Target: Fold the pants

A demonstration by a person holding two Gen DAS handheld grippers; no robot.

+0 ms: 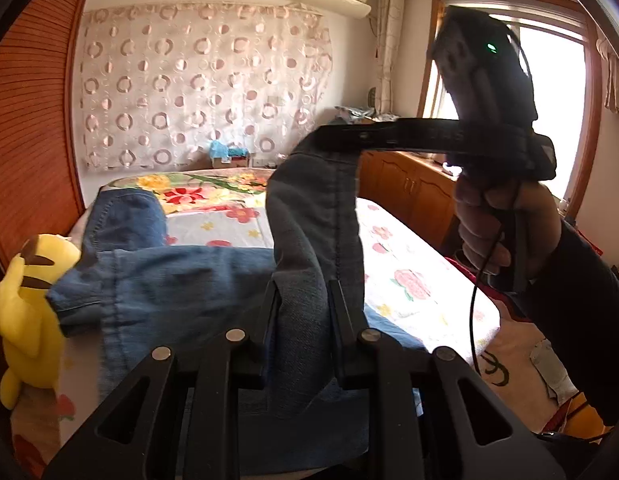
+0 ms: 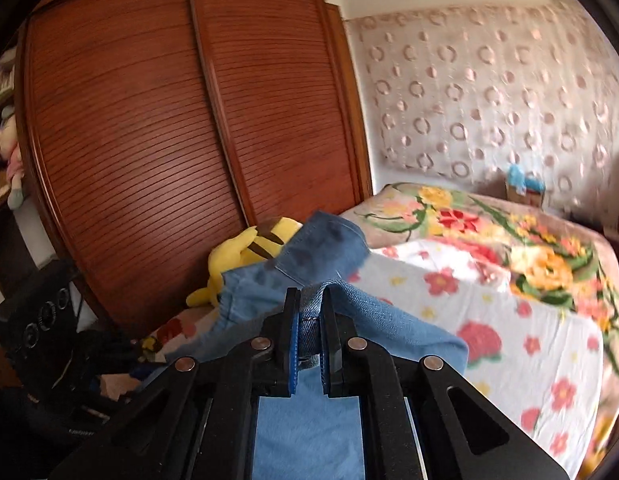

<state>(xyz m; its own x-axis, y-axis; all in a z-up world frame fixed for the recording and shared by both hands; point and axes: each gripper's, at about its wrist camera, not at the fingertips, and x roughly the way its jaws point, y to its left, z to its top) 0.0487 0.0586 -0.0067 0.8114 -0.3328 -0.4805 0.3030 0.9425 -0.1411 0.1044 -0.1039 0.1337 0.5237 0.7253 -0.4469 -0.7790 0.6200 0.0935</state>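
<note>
Blue denim pants (image 1: 177,280) lie across the flowered bed, one part lifted into the air. My left gripper (image 1: 303,292) is shut on a fold of the pants, which rises between its fingers toward the upper right. My right gripper shows in the left wrist view (image 1: 329,140), held in a hand, pinching the upper end of the same strip of denim. In the right wrist view the right gripper (image 2: 310,300) is shut on a denim edge (image 2: 309,320), and the rest of the pants (image 2: 321,248) hangs away toward the bed.
A yellow plush toy (image 1: 25,304) lies at the bed's left edge by the pants; it also shows in the right wrist view (image 2: 249,252). A wooden slatted wardrobe (image 2: 149,140) stands left of the bed (image 2: 529,320). A wooden cabinet (image 1: 409,188) and window are on the right.
</note>
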